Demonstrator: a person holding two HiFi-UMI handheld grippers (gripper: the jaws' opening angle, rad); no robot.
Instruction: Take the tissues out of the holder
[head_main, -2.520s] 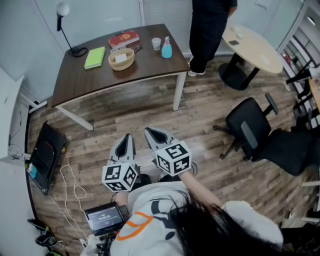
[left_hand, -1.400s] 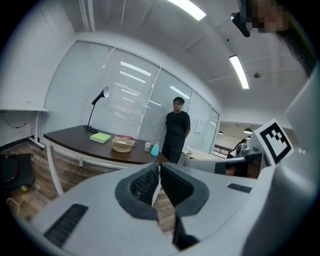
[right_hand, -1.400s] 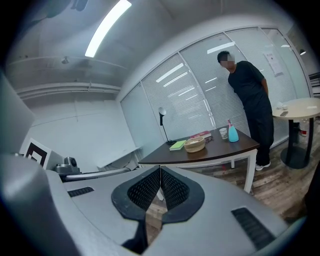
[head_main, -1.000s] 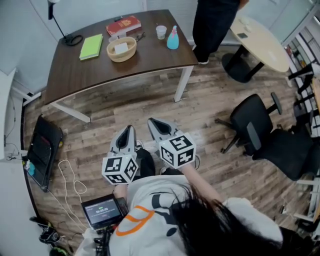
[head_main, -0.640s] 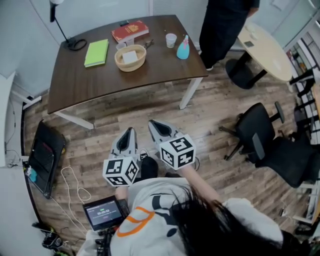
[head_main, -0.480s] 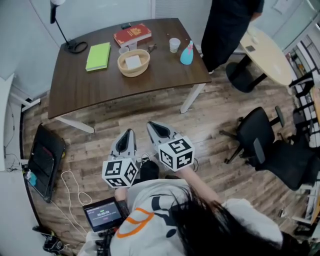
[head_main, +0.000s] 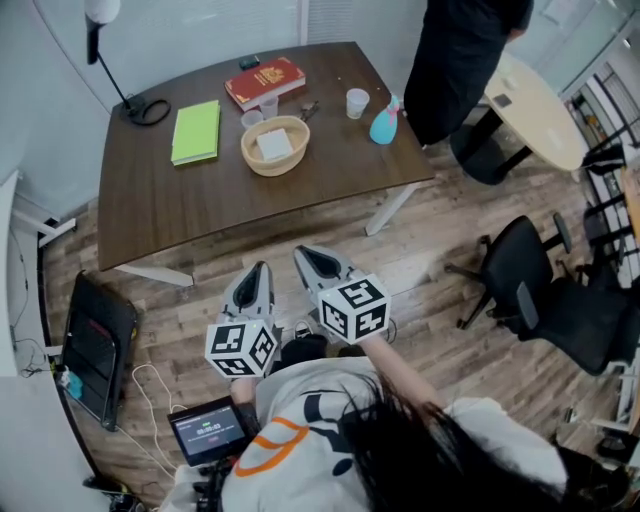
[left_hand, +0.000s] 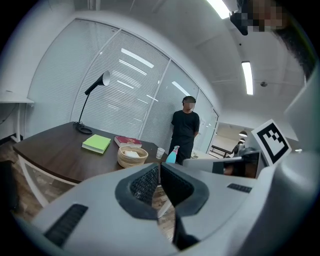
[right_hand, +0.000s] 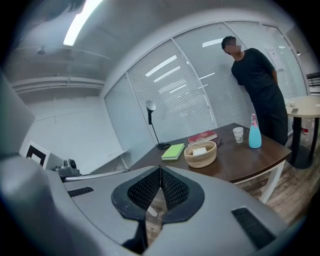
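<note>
A woven basket holder (head_main: 258, 159) with white tissues (head_main: 272, 143) in it stands on the dark brown table (head_main: 160, 215), far ahead of both grippers. The holder also shows in the left gripper view (left_hand: 132, 156) and the right gripper view (right_hand: 200, 154). My left gripper (head_main: 258, 271) and right gripper (head_main: 305, 258) are held side by side over the wooden floor, short of the table's near edge. Both point toward the table. The left gripper (left_hand: 160, 168) is shut with nothing in it. The right gripper (right_hand: 160, 170) is shut and empty as well.
On the table lie a green notebook (head_main: 196, 131), a red book (head_main: 265, 80), a paper cup (head_main: 357, 102), a blue spray bottle (head_main: 385, 124) and a desk lamp (head_main: 103, 15). A person in black (head_main: 460, 60) stands at its far right corner. A black office chair (head_main: 540, 300) is at the right.
The table and holder have come nearer and lower in the head view. Both grippers keep their place before me, still shut.
</note>
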